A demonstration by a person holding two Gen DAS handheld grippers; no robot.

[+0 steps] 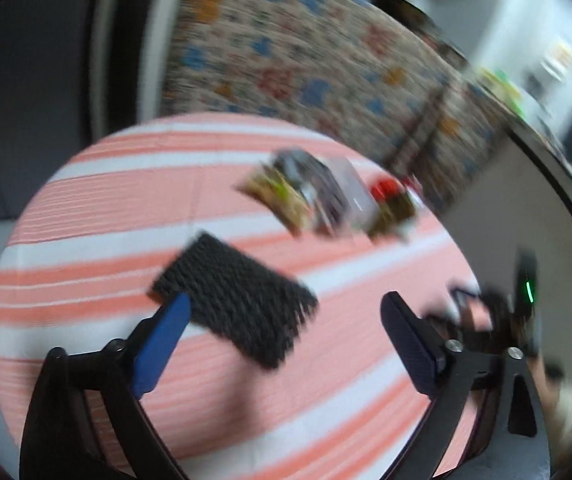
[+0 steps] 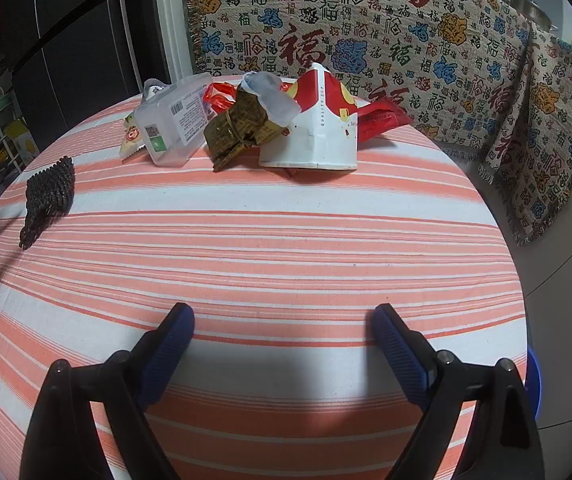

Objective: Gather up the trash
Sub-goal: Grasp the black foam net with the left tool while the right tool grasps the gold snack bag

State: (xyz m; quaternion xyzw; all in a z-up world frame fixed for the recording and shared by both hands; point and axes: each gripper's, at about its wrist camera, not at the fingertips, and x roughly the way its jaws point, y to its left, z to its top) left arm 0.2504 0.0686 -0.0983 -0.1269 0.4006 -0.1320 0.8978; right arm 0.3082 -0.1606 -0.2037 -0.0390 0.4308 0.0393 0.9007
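Trash pile sitting at the far side of a round table (image 2: 286,248) covered in orange-and-white striped cloth.

Clear plastic box (image 2: 176,122), olive-gold crumpled wrapper (image 2: 238,128), crushed red-and-white paper cup (image 2: 317,128) and red foil wrapper (image 2: 381,118) lying clustered together; black woven mat (image 2: 48,196) lying apart at the left edge. Left gripper (image 1: 286,312) hovering wide and empty above the mat; right gripper (image 2: 284,320) hanging wide, holding nothing.

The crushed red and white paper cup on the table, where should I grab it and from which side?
Judging by its pose, take the paper cup across its flattened white lower body, coming from the near side with the right hand-held gripper, now open. The cup lies mouth toward the camera, with wrappers crowding its left.
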